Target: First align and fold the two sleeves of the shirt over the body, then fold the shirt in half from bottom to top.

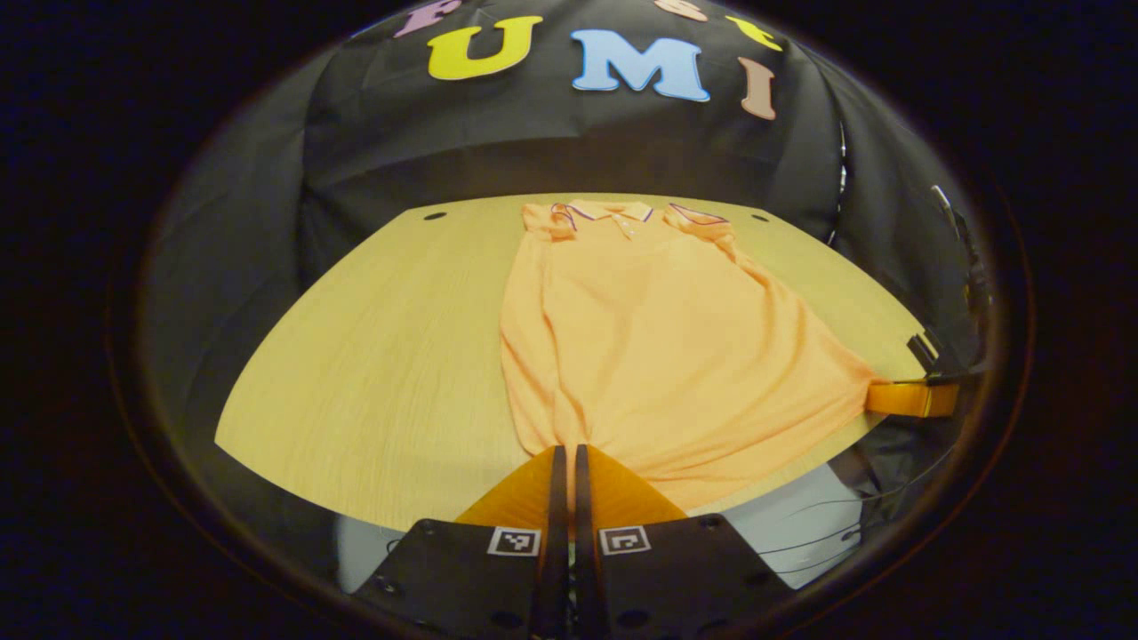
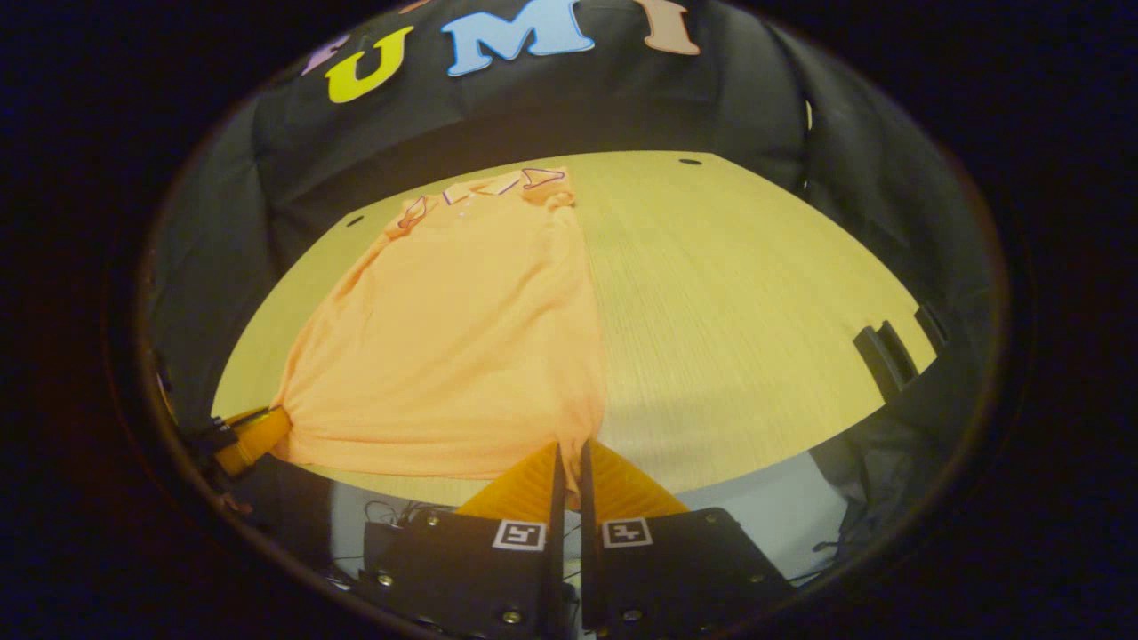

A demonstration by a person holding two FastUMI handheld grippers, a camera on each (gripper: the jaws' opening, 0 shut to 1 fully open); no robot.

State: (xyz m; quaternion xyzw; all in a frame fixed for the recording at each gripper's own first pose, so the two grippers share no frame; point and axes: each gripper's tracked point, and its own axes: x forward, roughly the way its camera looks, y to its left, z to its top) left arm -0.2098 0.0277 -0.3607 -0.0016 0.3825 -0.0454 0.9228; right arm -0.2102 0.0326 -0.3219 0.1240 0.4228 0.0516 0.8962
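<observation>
An orange polo shirt [image 1: 658,338] lies flat on the wooden table [image 1: 373,356], collar [image 1: 613,213] at the far side, both sleeves folded in over the body. My left gripper [image 1: 569,451] is shut on the hem's near left corner at the table's front edge. At the far right of the left gripper view, the right gripper [image 1: 889,396] pinches the other hem corner. In the right gripper view the shirt [image 2: 462,338] stretches away to the collar [image 2: 484,188]; my right gripper [image 2: 570,446] is shut on its hem corner, and the left gripper [image 2: 267,427] holds the far corner.
A black clamp-like fixture [image 2: 880,356] sits at the table's right edge, also seen as the fixture [image 1: 925,348] in the left gripper view. Small dark holes [image 1: 435,216] mark the far table corners. Bare wood [image 2: 756,293] spreads right of the shirt. Cables [image 2: 391,511] hang below the front edge.
</observation>
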